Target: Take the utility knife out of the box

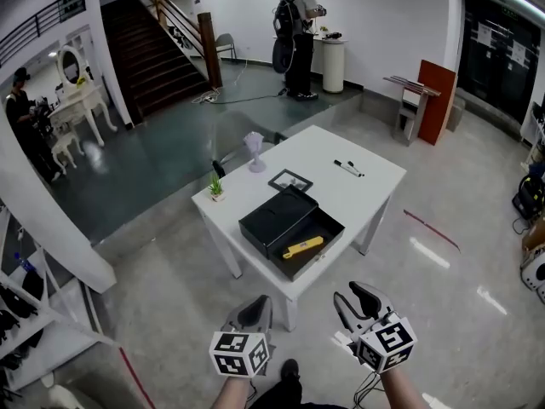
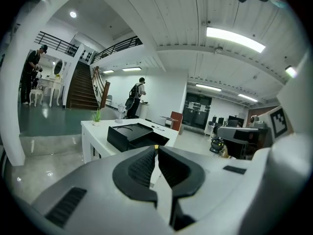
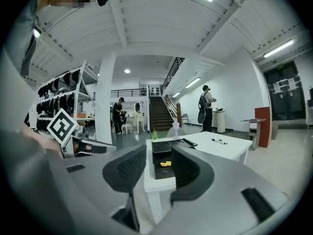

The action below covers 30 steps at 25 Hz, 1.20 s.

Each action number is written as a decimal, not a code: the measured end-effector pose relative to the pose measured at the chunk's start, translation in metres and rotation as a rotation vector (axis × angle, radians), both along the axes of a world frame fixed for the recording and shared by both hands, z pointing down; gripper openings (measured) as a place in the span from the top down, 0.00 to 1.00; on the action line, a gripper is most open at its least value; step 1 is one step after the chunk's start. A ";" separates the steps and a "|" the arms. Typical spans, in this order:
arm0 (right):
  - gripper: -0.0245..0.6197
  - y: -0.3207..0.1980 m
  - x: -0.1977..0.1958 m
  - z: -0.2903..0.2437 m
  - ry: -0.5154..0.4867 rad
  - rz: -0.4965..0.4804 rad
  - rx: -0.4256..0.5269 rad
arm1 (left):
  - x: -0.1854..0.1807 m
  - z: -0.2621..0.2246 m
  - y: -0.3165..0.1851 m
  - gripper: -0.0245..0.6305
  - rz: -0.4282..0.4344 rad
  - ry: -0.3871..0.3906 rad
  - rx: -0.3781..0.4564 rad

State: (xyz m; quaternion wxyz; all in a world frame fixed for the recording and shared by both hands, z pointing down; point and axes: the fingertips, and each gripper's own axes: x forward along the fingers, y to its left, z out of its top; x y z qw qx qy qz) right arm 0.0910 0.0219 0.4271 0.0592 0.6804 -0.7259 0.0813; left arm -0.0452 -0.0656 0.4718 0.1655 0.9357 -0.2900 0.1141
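White tabletop (image 1: 375, 190) sits out ahead of both grippers, well apart from them, since they're hanging over the floor short of its near corner. The black box (image 1: 272, 224) is on the near part of that tabletop, open, with its tray on the side facing the grippers.

Left hand-held gripper (image 1: 253, 307) has its jaws pinched together with nothing in them. Right hand-held gripper (image 1: 353, 295) is spread wide and also empty.

The yellow utility knife (image 1: 303, 247) lies flat in the box's open tray, straight ahead and roughly between the two grippers, nowhere near touching either. In the right gripper view it shows up right in the gap between the jaws, just far off.

Beyond the box from the grippers are a small frame (image 1: 290, 181), a clear goblet (image 1: 255, 152), a little plant (image 1: 216, 186) and a marker (image 1: 348, 169).
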 end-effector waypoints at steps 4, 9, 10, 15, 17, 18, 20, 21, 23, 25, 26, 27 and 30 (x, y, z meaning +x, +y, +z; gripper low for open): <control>0.74 -0.038 0.006 0.001 0.024 -0.003 -0.016 | 0.007 0.004 -0.040 0.93 0.004 0.004 -0.014; 0.74 -0.072 0.015 -0.001 0.027 0.013 -0.010 | 0.011 0.007 -0.076 0.93 0.013 0.012 -0.025; 0.74 -0.077 0.016 -0.002 0.028 0.014 -0.007 | 0.011 0.007 -0.082 0.93 0.013 0.012 -0.023; 0.74 -0.094 0.020 0.002 0.035 0.009 -0.020 | 0.015 0.010 -0.097 0.93 0.020 0.014 -0.028; 0.74 -0.099 0.020 0.006 0.040 0.000 -0.029 | 0.016 0.013 -0.101 0.93 0.019 0.011 -0.028; 0.74 -0.101 0.020 0.008 0.044 -0.006 -0.034 | 0.015 0.014 -0.102 0.93 0.015 0.010 -0.030; 0.74 -0.106 0.023 0.010 0.050 -0.017 -0.042 | 0.015 0.017 -0.105 0.93 0.004 0.009 -0.033; 0.74 -0.109 0.026 0.010 0.050 -0.022 -0.044 | 0.016 0.017 -0.107 0.93 -0.003 0.008 -0.034; 0.74 -0.117 0.034 0.008 0.050 -0.035 -0.044 | 0.017 0.015 -0.112 0.93 -0.016 0.009 -0.033; 0.74 -0.126 0.044 0.005 0.061 -0.052 -0.046 | 0.020 0.013 -0.118 0.93 -0.031 0.010 -0.029; 0.74 -0.131 0.050 0.004 0.068 -0.064 -0.047 | 0.022 0.013 -0.122 0.93 -0.043 0.009 -0.027; 0.74 -0.135 0.055 0.005 0.075 -0.080 -0.049 | 0.024 0.013 -0.125 0.93 -0.059 0.009 -0.025; 0.74 -0.152 0.068 0.011 0.097 -0.154 -0.072 | 0.027 0.014 -0.135 0.93 -0.121 0.006 -0.026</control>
